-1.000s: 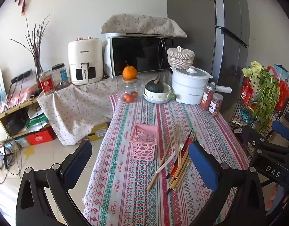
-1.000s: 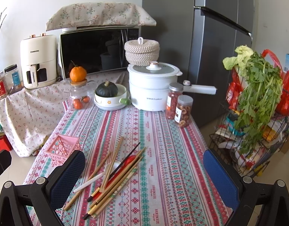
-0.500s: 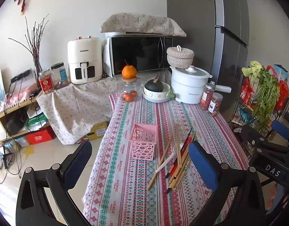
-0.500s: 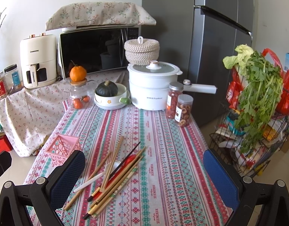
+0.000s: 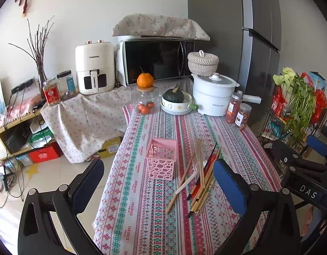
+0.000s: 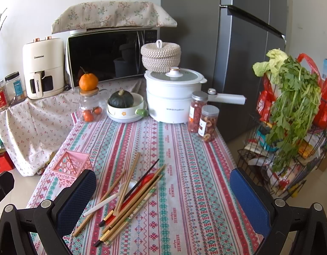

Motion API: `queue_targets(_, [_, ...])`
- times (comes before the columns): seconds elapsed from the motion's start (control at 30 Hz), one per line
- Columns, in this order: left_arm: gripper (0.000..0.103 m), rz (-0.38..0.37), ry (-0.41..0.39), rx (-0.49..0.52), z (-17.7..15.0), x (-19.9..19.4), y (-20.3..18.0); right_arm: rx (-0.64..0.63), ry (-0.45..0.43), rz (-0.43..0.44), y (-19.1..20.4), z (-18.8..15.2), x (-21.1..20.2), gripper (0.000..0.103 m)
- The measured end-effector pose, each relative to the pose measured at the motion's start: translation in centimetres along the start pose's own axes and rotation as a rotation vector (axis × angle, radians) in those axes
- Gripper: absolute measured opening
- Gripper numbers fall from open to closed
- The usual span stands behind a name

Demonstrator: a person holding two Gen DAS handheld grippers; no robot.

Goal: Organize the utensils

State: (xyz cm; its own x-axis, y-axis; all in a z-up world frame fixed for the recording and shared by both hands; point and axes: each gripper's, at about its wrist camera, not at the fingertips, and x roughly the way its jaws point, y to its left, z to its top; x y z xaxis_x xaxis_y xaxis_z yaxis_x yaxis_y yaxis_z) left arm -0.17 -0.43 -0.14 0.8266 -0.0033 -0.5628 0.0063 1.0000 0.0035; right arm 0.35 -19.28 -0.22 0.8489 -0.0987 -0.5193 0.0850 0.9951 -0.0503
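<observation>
Your left gripper and right gripper both hover above the table with jaws wide apart, holding nothing. On the striped tablecloth, a loose pile of chopsticks and a white spoon lies just beside the pink basket.

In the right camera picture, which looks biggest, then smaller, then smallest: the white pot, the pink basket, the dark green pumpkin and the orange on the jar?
1. White electric pot with lid
2. Pink plastic lattice basket, partly hidden by a jaw and nearer the camera, so unsure
3. Dark green round pumpkin
4. Orange fruit on the jar lid
</observation>
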Motion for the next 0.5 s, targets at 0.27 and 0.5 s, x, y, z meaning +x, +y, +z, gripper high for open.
queue_targets(0.27, [0.103,-0.001,0.001,0.002,-0.17,0.11,-0.16,-0.001,0.004,0.002,0.06,-0.16,0.14,0.103])
queue_targets(0.5, [0.103,-0.001,0.002,0.002,-0.18,0.11,-0.17,0.0,0.005,0.002,0.03,-0.03,0.15,0.103])
